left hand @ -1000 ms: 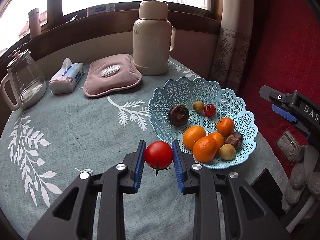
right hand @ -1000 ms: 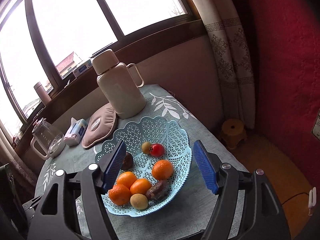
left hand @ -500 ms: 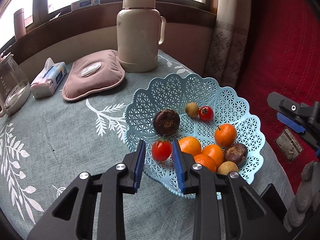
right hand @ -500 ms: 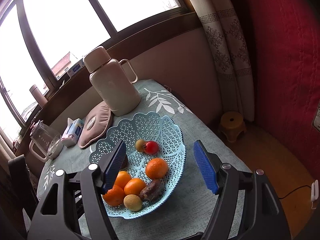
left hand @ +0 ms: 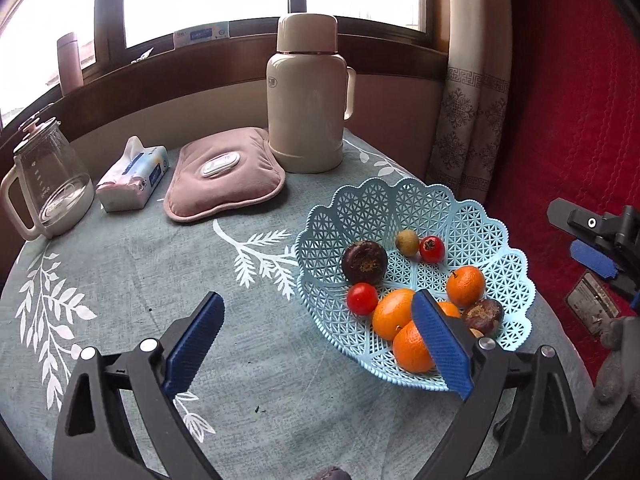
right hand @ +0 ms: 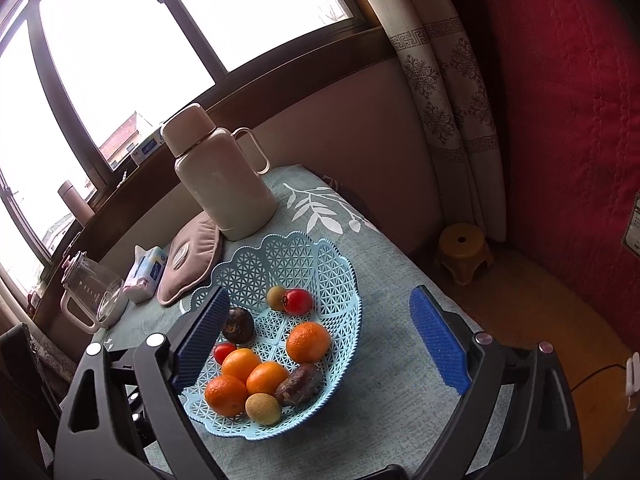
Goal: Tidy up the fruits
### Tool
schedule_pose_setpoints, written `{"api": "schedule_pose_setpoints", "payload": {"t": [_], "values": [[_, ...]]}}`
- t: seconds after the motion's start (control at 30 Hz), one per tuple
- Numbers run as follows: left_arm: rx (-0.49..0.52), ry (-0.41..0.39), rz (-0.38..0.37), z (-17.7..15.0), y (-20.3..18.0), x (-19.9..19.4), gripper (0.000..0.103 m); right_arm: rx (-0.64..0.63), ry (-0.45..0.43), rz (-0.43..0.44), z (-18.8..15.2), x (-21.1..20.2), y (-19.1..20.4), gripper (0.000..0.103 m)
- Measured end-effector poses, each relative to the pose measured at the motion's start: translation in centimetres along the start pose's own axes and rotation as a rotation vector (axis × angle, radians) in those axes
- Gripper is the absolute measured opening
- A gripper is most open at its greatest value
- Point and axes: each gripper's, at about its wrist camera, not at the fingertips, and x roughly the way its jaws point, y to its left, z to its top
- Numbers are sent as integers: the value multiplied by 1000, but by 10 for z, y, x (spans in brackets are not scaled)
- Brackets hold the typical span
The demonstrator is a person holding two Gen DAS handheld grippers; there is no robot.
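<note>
Here, a round table (left hand: 132, 264) under a teal leaf-print cloth, filling most of the left wrist view. At upper centre, a cream flask (left hand: 306, 96) upright by the window, with a pink cushion (left hand: 226, 176) just left of it, then a tissue pack (left hand: 132, 178) and a glass kettle (left hand: 50, 188) at the far left. At right centre, a pale blue lattice basket (left hand: 400, 208) holding the fruit. In the lower half, the left gripper (left hand: 320, 324), jaws just opened wide with nothing between them, its right finger over the basket's near rim. At the right edge, part of the right gripper (left hand: 592, 256); in the right wrist view, the right gripper (right hand: 320, 328) likewise just spread wide, empty, straddling the basket from above. In the basket: oranges (left hand: 394, 318) clustered low, a dark round fruit (left hand: 364, 262) upper left, a tomato (left hand: 362, 299) just below it beside the oranges, a second tomato (left hand: 432, 249) near the middle, touching a small yellow-green fruit (left hand: 407, 242).
</note>
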Motion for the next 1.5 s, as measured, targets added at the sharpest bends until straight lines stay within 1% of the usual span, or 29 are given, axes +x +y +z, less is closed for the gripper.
{"api": "schedule_pose_setpoints", "payload": {"t": [0.17,0.4,0.47,0.53,0.67,0.77,1.0,1.27,1.5], "values": [[28,-32,75,-6,1,-13,94,-1,2,3,2,-4,-1,95],[63,-84,142,-10,-5,-33,94,-19,-7,21,6,-18,3,95],[68,-97,163,-10,-6,-39,95,-41,-1,29,6,-22,7,98],[76,-114,185,-11,-6,-46,98,-79,10,32,6,-24,14,98],[81,-137,222,-12,-4,-56,98,-142,24,31,3,-28,25,99],[69,-146,234,-12,-2,-61,98,-184,40,34,0,-28,31,99],[52,-160,256,-13,3,-70,98,-300,44,6,-10,-28,49,99],[64,-159,279,-15,1,-73,98,-523,59,-28,-25,-30,70,99],[72,-161,272,-16,-4,-74,98,-596,71,-69,-33,-26,77,99]]}}
